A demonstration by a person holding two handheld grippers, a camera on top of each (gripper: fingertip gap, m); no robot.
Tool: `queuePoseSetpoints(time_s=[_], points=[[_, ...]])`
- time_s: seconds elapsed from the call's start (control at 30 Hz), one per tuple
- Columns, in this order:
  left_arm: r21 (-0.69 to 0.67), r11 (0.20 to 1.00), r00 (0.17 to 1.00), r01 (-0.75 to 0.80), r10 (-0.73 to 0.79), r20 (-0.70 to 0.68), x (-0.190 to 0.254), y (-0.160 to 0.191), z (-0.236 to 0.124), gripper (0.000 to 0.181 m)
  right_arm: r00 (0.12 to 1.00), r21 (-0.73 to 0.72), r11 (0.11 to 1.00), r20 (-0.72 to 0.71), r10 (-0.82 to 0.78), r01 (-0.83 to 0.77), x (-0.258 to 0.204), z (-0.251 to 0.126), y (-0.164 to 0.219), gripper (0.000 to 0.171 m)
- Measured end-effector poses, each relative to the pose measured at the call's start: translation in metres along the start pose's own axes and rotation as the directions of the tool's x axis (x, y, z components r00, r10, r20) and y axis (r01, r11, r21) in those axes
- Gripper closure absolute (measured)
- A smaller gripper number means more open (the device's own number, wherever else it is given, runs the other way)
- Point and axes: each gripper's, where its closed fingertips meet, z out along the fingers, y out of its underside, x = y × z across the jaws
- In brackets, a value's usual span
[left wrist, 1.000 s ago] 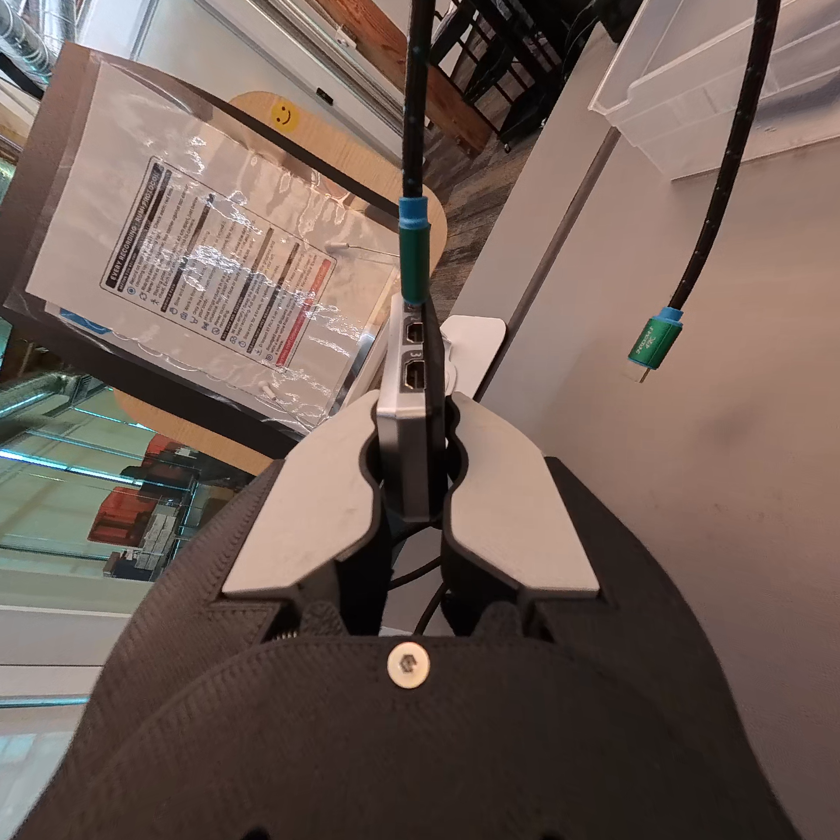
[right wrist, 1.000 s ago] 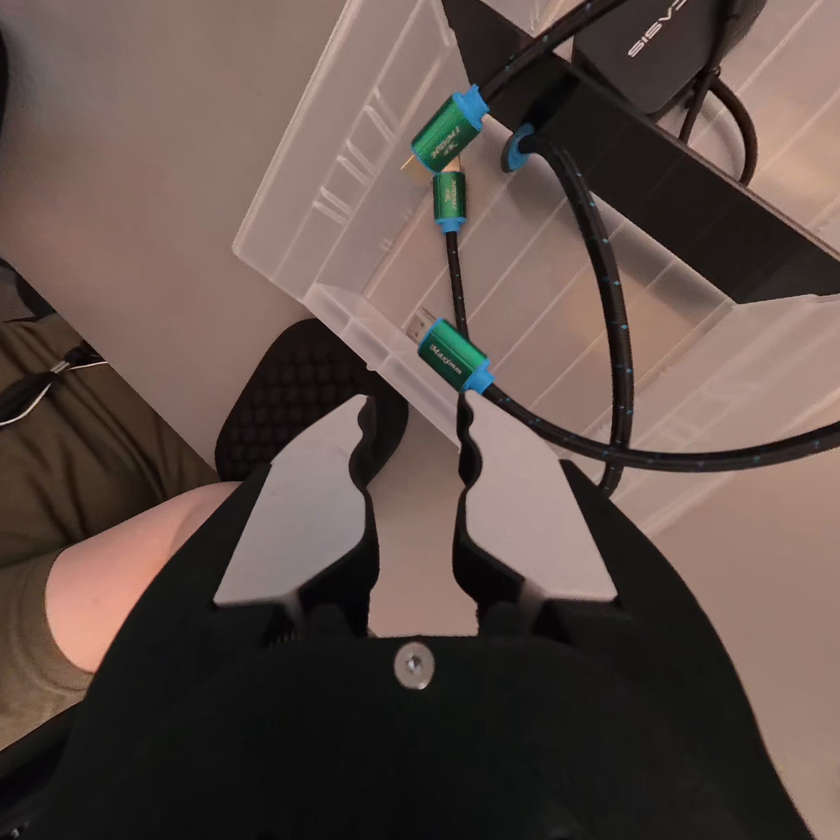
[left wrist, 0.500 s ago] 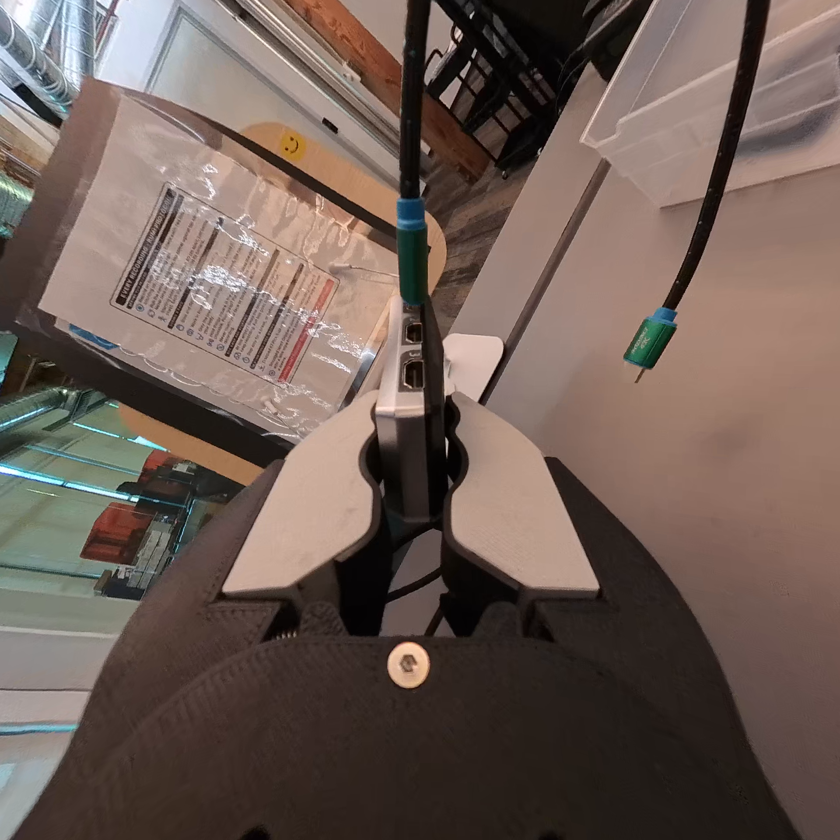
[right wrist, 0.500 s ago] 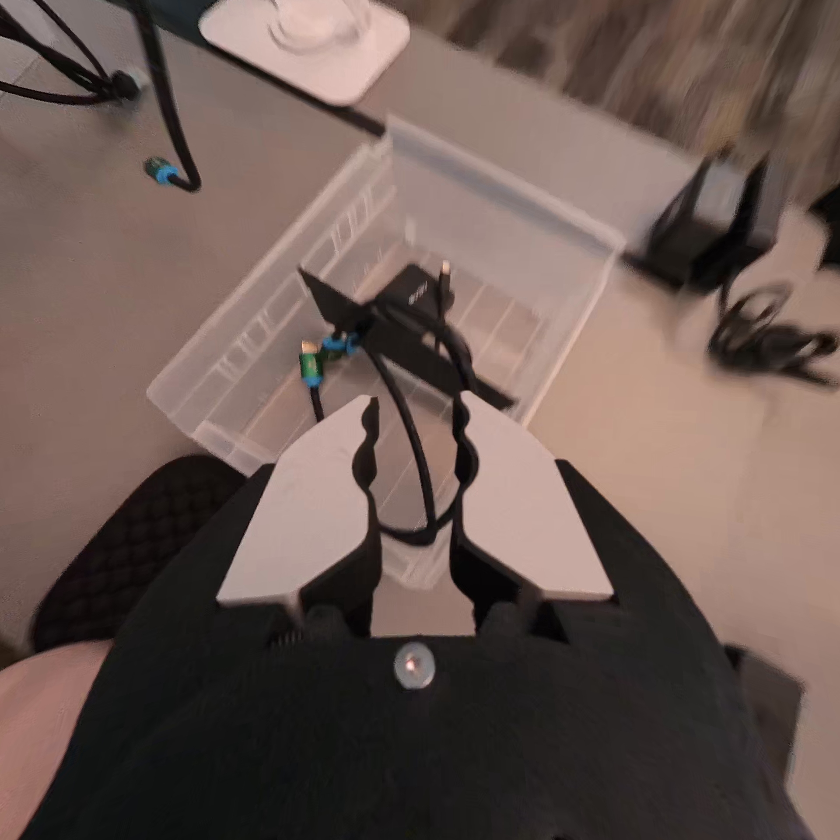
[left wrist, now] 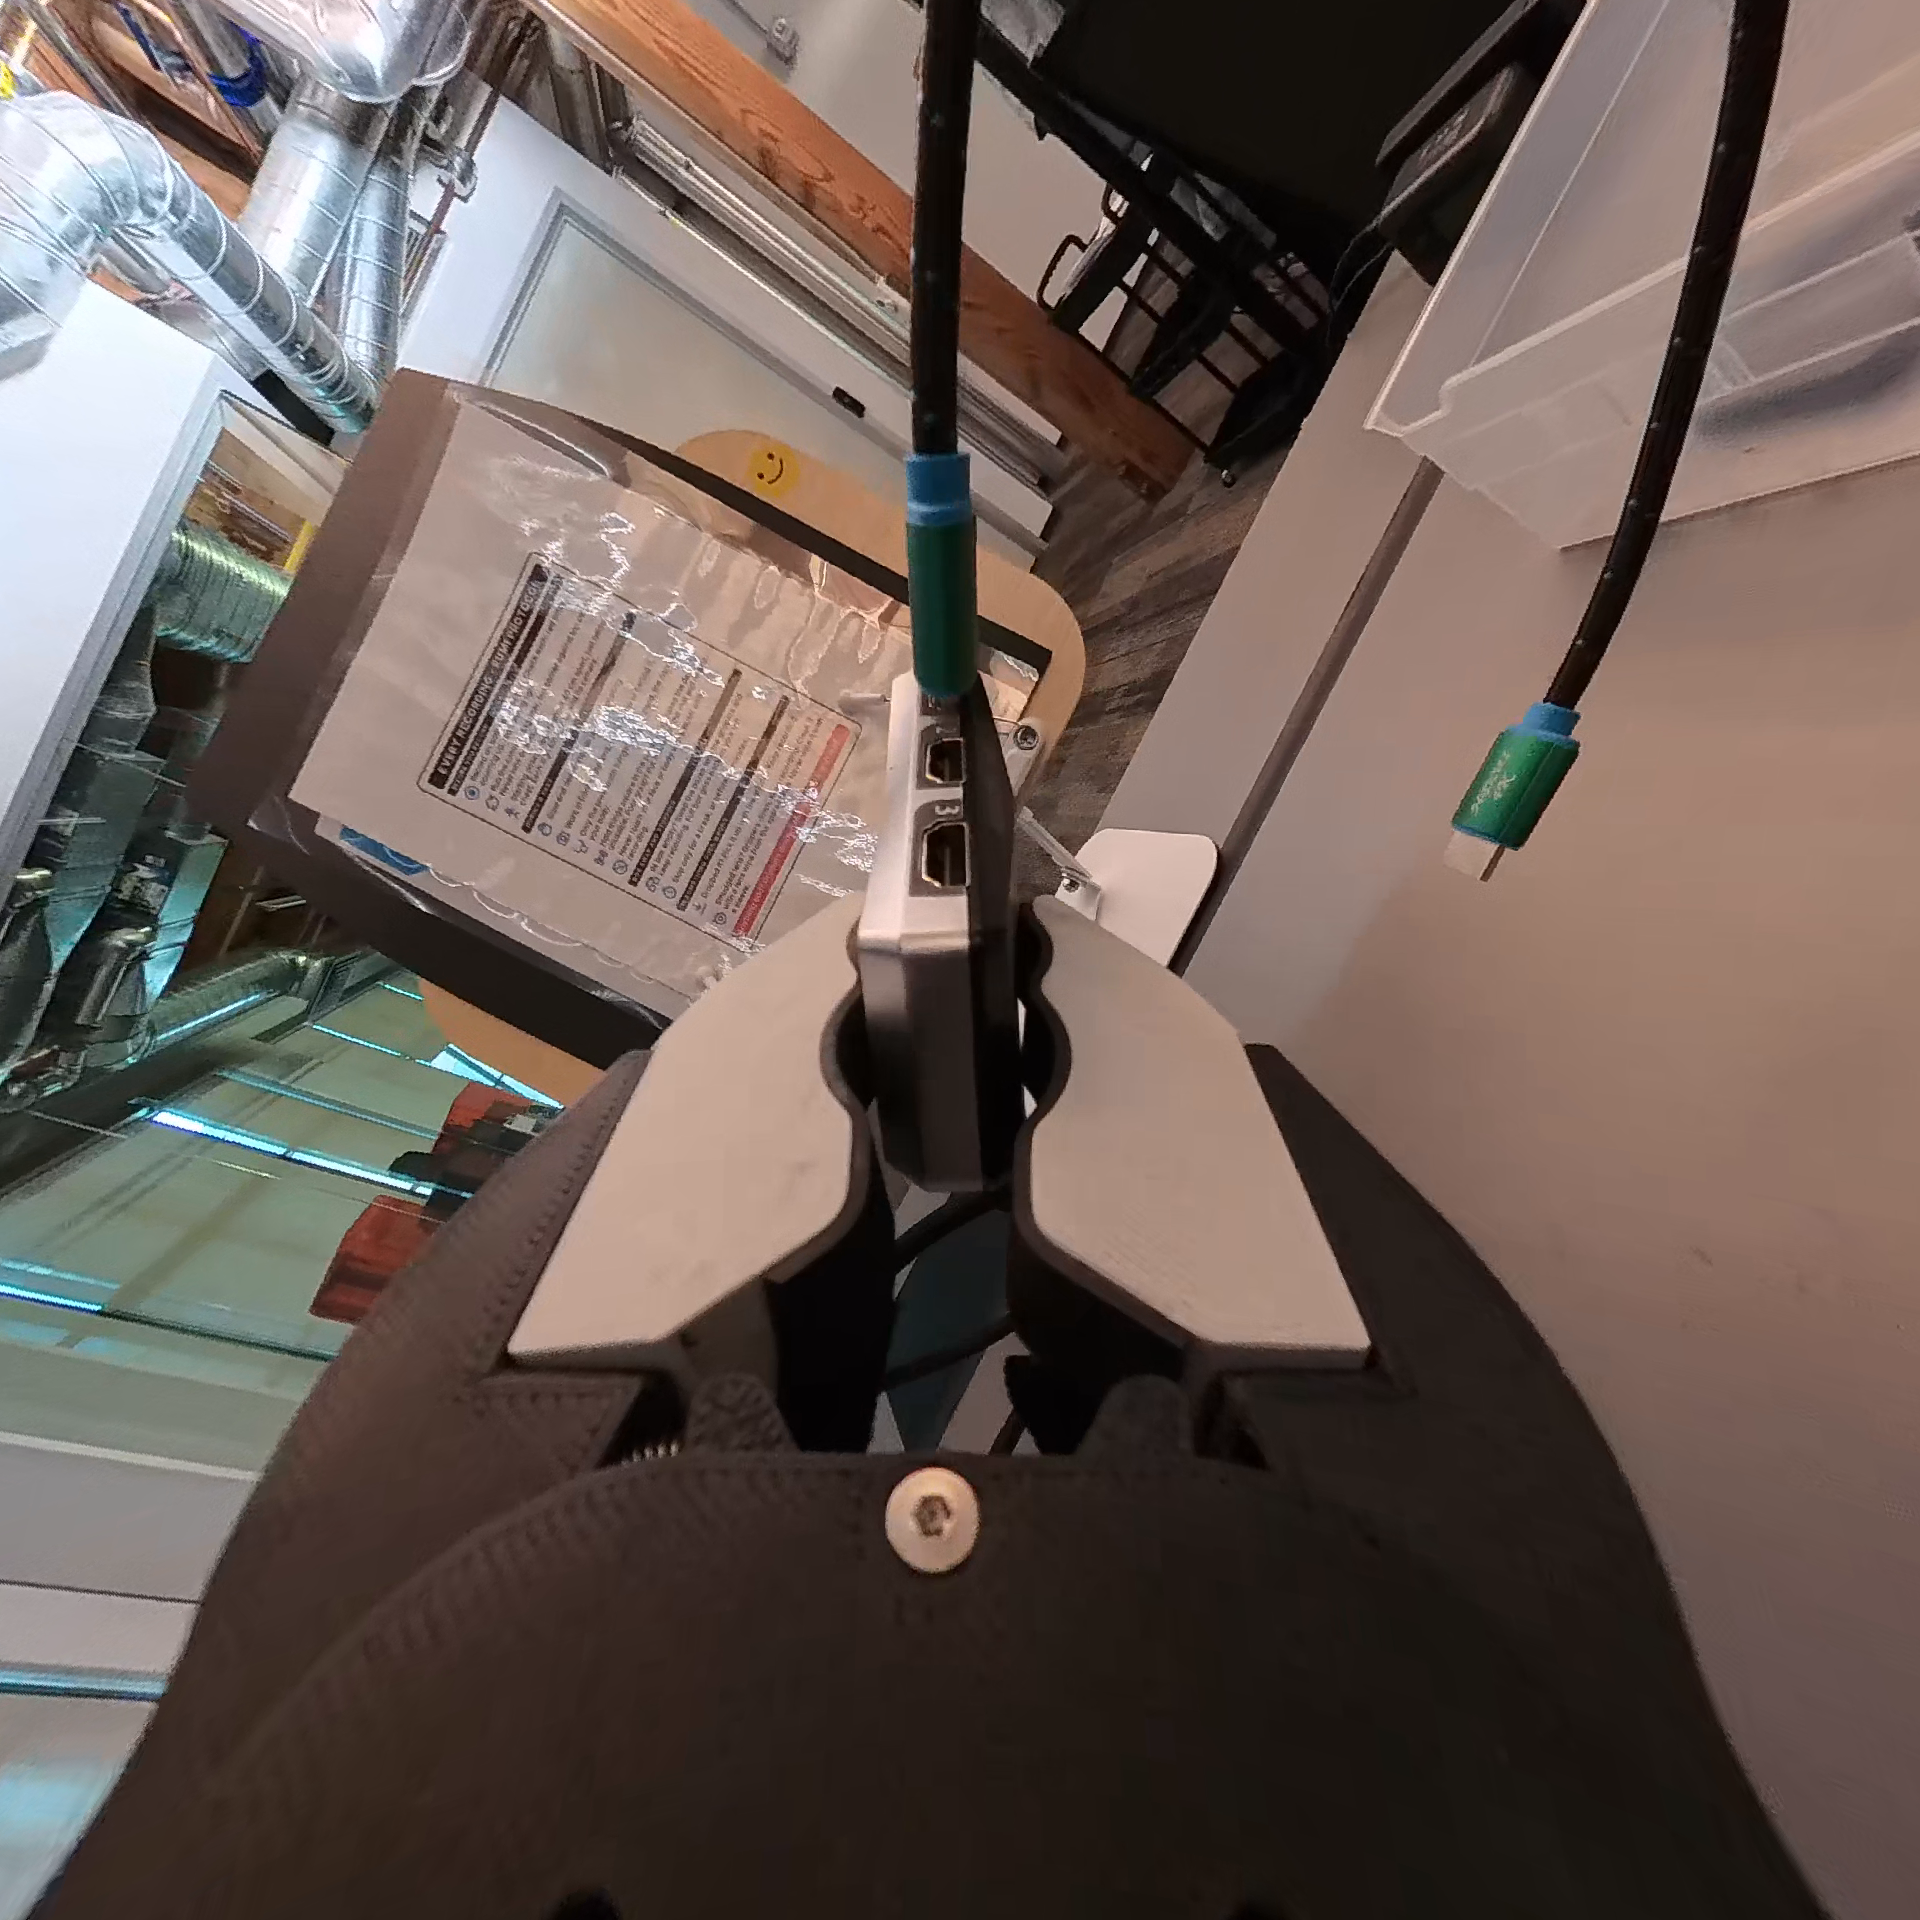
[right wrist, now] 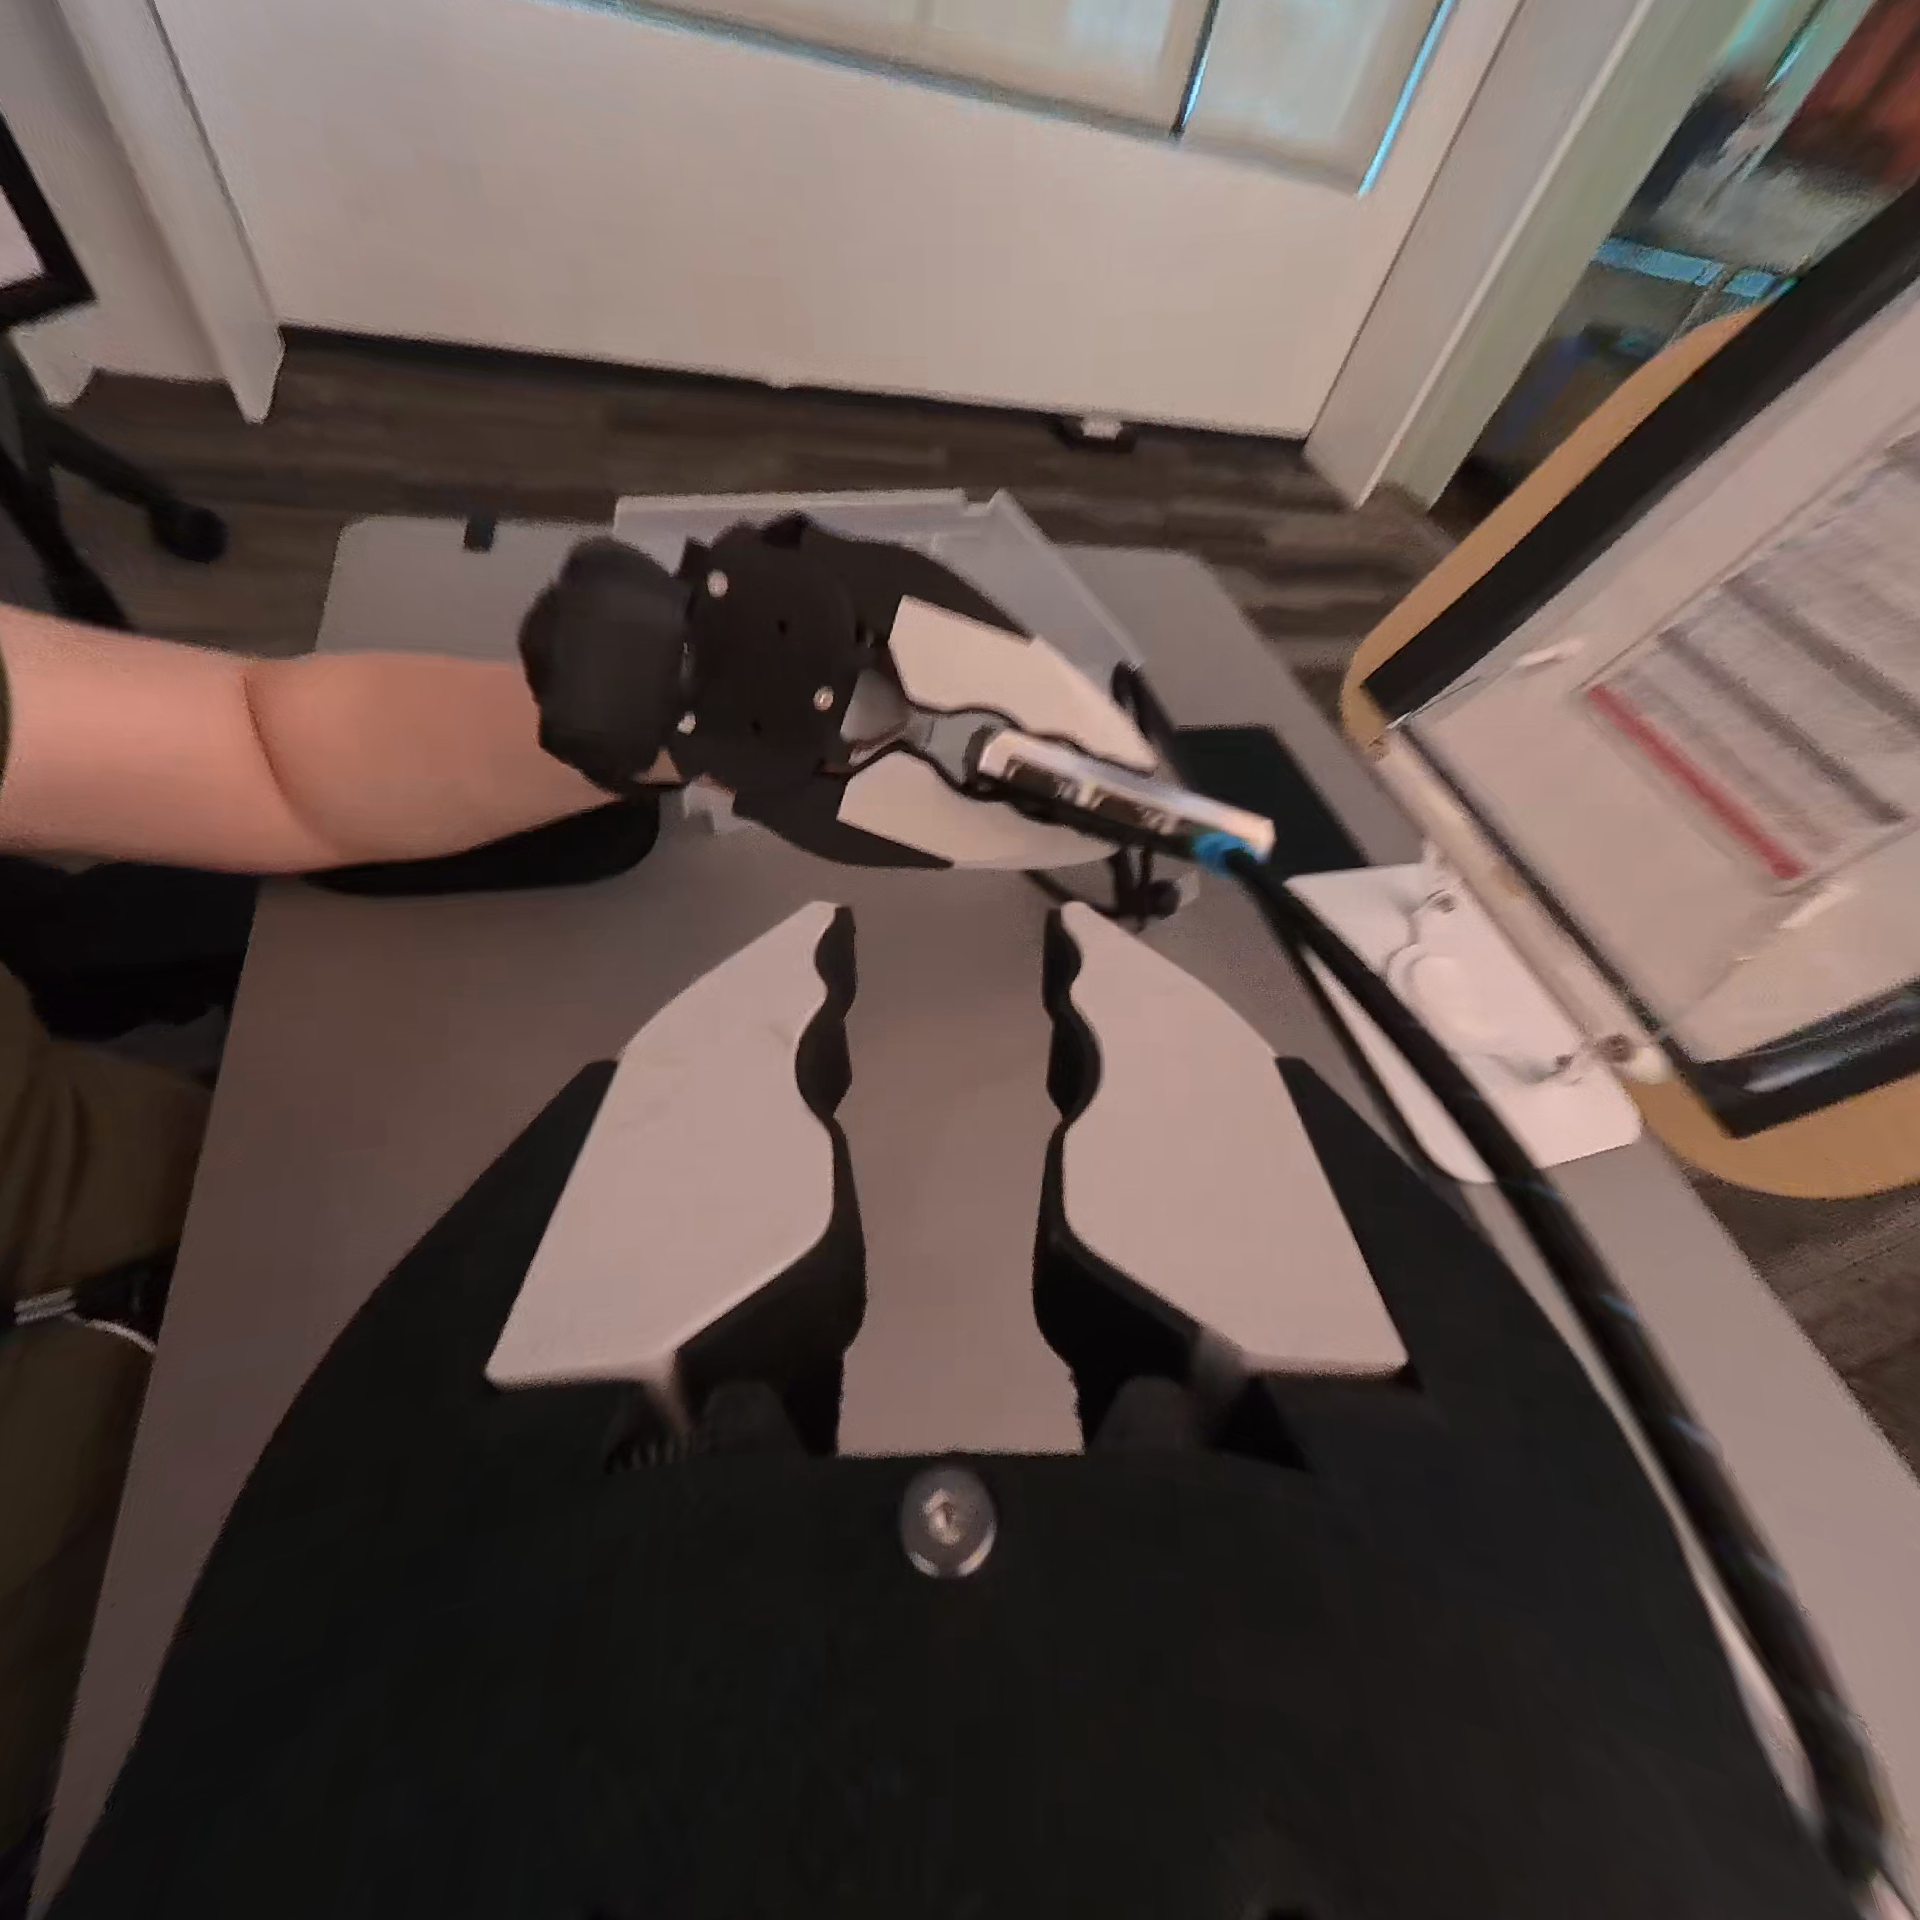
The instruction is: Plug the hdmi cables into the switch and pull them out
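The switch [left wrist: 940, 997] sits clamped edge-on in your left gripper [left wrist: 940, 987], its two grey fingers [left wrist: 727, 1122] pressed against its flat sides, with the port edge running away from the camera. One cable [left wrist: 940, 208] is plugged into the farthest port by its green plug [left wrist: 942, 613], which has a blue collar; the two nearer ports [left wrist: 943, 847] are bare. A second cable [left wrist: 1631, 499] hangs free to the right, and its green plug [left wrist: 1512, 784] dangles clear of the switch, over the grey table [left wrist: 1610, 1351]. A clear bin [left wrist: 1662, 343] lies on the table behind that cable.

From the right wrist view, you see the left gripper [right wrist: 935, 727] held up above the table [right wrist: 416, 1039] with the switch [right wrist: 1122, 795] sticking out of it toward a framed sheet [right wrist: 1714, 779] on a white stand [right wrist: 1475, 1029]. The plugged cable [right wrist: 1455, 1122] runs from the switch tip down past the right side of the view. Your right gripper [right wrist: 948, 920] hangs over the table with its jaws apart and nothing between them, well short of the switch. The view is blurred, so fine detail at the ports cannot be read there.
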Motion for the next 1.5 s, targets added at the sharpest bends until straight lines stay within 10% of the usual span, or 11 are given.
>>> queuePoseSetpoints(time_s=[0.17, 0.33, 1.5], points=[[0.013, 1.000, 1.000, 0.020, -0.020, 0.007, -0.001, -0.003, -0.001, 0.159, 0.995, -0.190, 0.980, -0.095, 0.037, -0.055, 0.021, 0.053, 0.042, 0.139], [0.046, 0.999, 1.000, -0.002, 0.001, 0.020, 0.002, -0.008, -0.002, 0.158, 0.947, -0.057, 0.993, -0.309, 0.083, -0.106, 0.062, 0.068, 0.037, 0.131], [0.063, 0.996, 0.991, -0.068, 0.060, 0.119, 0.016, -0.012, 0.006, 0.147, 0.948, 0.007, 0.991, -0.291, 0.128, -0.131, 0.058, 0.071, 0.032, 0.149]])
